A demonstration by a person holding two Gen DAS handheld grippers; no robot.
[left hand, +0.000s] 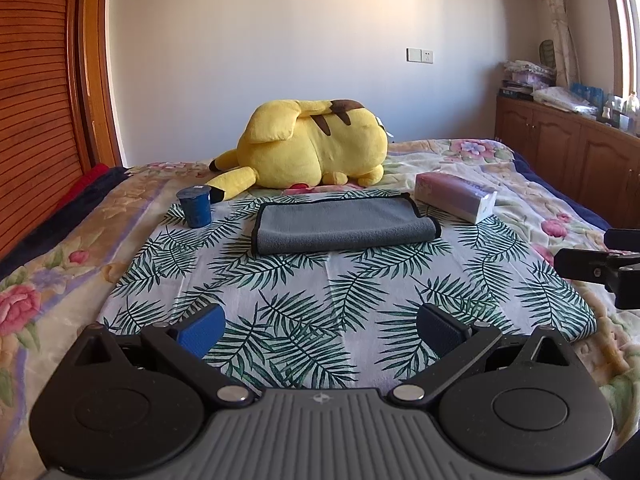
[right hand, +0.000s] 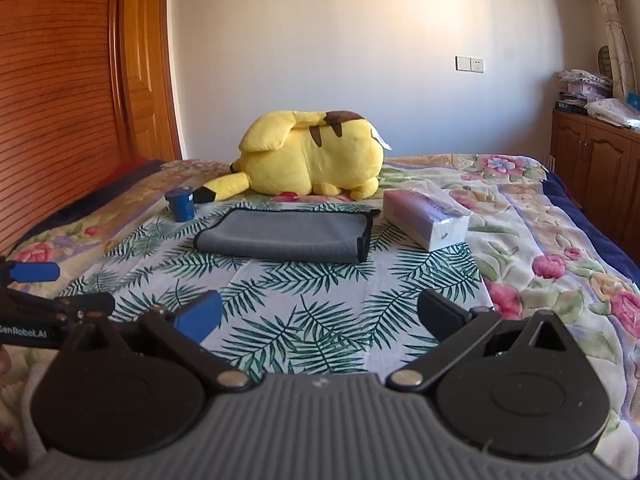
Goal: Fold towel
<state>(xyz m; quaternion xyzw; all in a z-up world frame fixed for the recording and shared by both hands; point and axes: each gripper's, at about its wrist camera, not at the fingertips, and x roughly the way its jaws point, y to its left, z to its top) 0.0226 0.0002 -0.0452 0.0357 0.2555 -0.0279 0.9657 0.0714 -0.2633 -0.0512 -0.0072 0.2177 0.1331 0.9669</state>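
A grey towel with a black hem lies folded over on a leaf-print cloth on the bed; it also shows in the right wrist view. My left gripper is open and empty, held well short of the towel above the cloth. My right gripper is open and empty, also short of the towel. The right gripper shows at the right edge of the left wrist view; the left gripper shows at the left edge of the right wrist view.
A yellow plush toy lies behind the towel. A blue cup stands left of it and a tissue pack lies to its right. A floral blanket covers the bed. A wooden cabinet stands at the right.
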